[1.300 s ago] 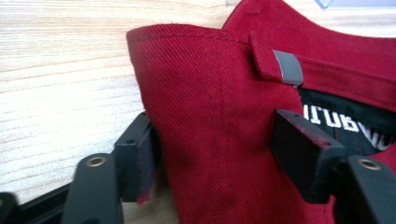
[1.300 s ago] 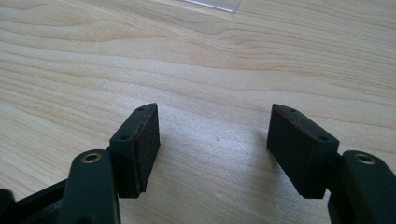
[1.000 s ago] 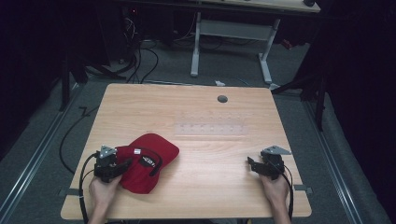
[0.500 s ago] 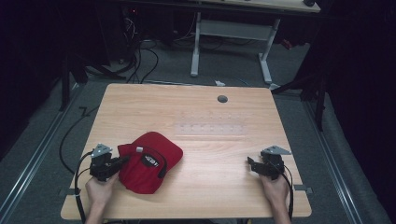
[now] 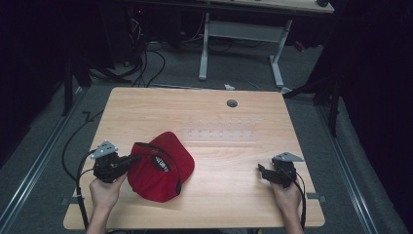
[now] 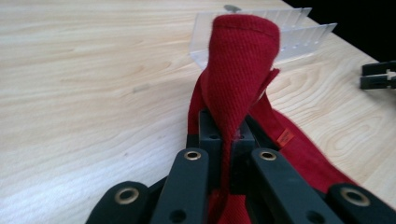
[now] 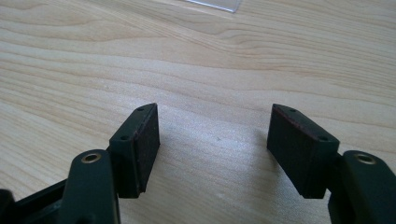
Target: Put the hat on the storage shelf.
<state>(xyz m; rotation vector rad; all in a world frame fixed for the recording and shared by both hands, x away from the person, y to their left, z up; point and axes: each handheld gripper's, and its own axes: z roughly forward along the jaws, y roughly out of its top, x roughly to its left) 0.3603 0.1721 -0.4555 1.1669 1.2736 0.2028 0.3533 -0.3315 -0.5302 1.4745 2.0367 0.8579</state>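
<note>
The left gripper [image 5: 130, 160] was clamped on the red cap [image 5: 163, 168]. Its jaws had just been closing, and in the left gripper view they stood pinched together on a fold of the cap's red cloth [image 6: 240, 70], which rose between them in a narrow upright ridge. In the high view the cap lay directly to the right of that gripper, touching it, at the near left part of the wooden table [image 5: 219, 122]; the pinched edge was raised, while the rest appeared to lie on the wood. The left hand [image 5: 104, 190] held the gripper from below.

Much of the cap was hard to read. The jaws covered the seized part, so whether it was the brim or the back edge could not be told. A dark patch [image 5: 161, 163] on the crown was too small to make out. The close view cut the cap off at the bottom edge.

The cap's long axis ran slantwise, from the far middle toward the near side, its rounded bulk toward the person.

Beyond the cap a clear plastic strip [image 6: 299, 35] lay flat on the table.

Well apart, at the near right, the right gripper [image 5: 261, 171] rested in the right hand [image 5: 287, 197], its pads [image 7: 147, 140] spread wide over bare wood with nothing between them.
</note>
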